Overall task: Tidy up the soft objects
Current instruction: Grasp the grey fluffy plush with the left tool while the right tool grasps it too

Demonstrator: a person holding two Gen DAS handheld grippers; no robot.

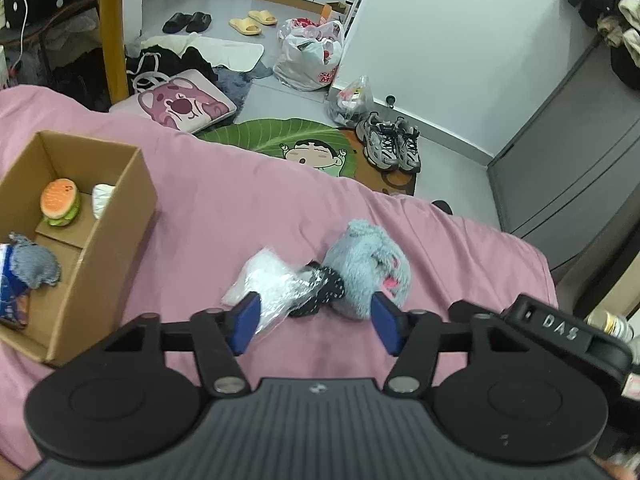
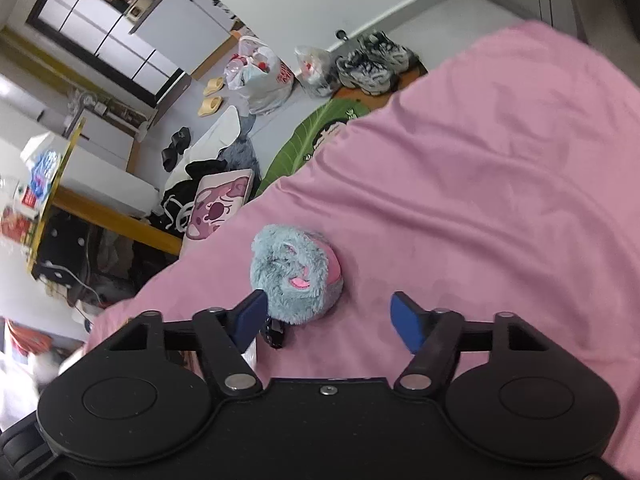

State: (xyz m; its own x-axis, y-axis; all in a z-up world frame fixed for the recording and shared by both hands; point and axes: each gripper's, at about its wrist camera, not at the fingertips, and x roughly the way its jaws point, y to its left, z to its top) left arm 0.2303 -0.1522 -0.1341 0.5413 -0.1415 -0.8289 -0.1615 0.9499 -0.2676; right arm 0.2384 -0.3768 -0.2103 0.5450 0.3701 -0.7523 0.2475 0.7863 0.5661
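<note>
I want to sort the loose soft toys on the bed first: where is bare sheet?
Bare pink sheet lies between the cardboard box and the plastic bag, and right of the grey plush. Crowded: bag, dotted cloth and plush touch.

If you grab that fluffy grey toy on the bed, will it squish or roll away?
The fluffy toy looks plush, so it would probably squish. Its rounded shape might roll slightly, though the soft pink blanket should slow it.

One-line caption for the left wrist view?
Open left gripper above a clear bag, dotted cloth and grey plush on pink bedding, cardboard box alongside.
</note>
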